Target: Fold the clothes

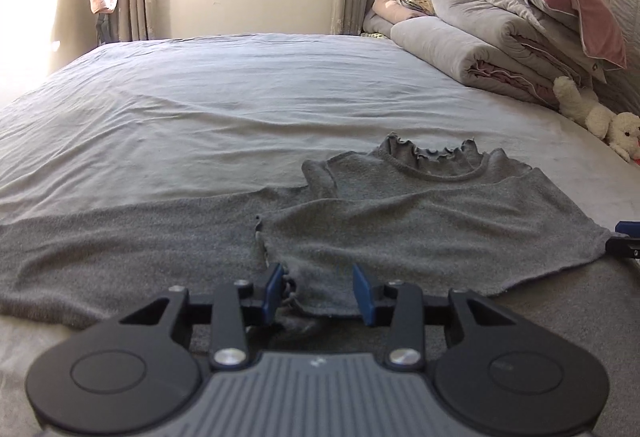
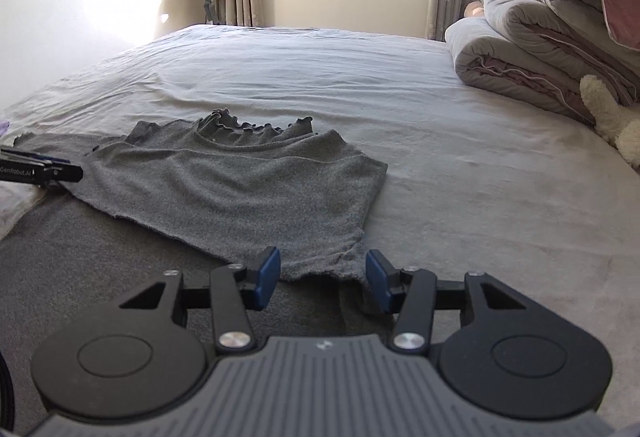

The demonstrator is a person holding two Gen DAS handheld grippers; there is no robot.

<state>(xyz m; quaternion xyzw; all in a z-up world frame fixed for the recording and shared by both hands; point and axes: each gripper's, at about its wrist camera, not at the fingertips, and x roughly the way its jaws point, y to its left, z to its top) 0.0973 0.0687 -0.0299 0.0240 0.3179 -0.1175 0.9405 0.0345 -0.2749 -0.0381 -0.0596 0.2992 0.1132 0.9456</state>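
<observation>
A grey knit top [image 1: 420, 213] with a ruffled collar lies on the bed, its upper layer folded over a darker grey part nearer me. My left gripper [image 1: 318, 277] has the frilled near edge of that layer between its blue pads and is shut on it. In the right wrist view the same top [image 2: 240, 181] runs down to my right gripper [image 2: 322, 269], which is shut on the other near corner. Each gripper shows in the other's view at a pulled-out corner: the right gripper [image 1: 624, 243] and the left gripper [image 2: 60, 171].
The pale bed sheet [image 1: 200, 97] stretches wide behind and to the left of the top. Rolled quilts and pillows [image 1: 500, 25] are stacked at the right by the headboard, with a cream plush toy [image 1: 592, 113] beside them. A window and curtains stand beyond the bed.
</observation>
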